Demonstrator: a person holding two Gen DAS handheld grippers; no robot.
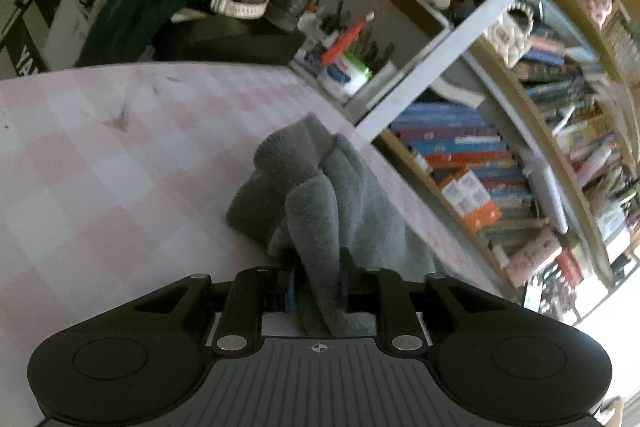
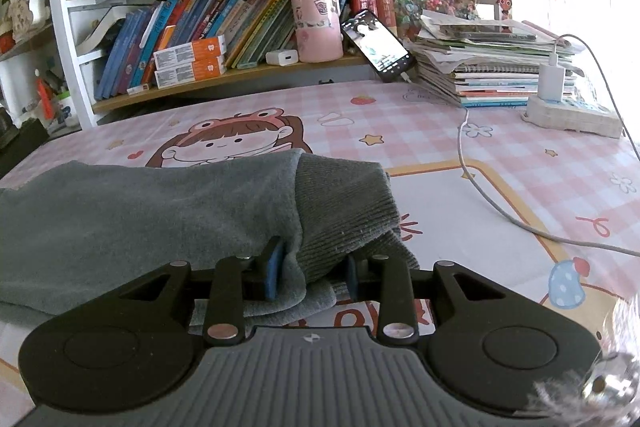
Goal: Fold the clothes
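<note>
A grey knit garment (image 1: 316, 195) lies bunched on the pink checked table mat (image 1: 100, 155). My left gripper (image 1: 318, 277) is shut on a bunched fold of it, and the cloth hangs between the fingers. In the right wrist view the same garment (image 2: 160, 211) lies spread to the left, with its ribbed cuff or hem (image 2: 344, 203) towards me. My right gripper (image 2: 312, 273) is closed around that ribbed end, blue pads pressing the cloth on both sides.
A white charging cable (image 2: 480, 195) runs across the mat (image 2: 500, 163) to the right. A stack of books (image 2: 500, 67), a power strip (image 2: 572, 115) and a phone (image 2: 378, 45) stand at the back right. Bookshelves (image 2: 200, 39) line the table's far edge; a pen holder (image 1: 344, 63) stands at its corner.
</note>
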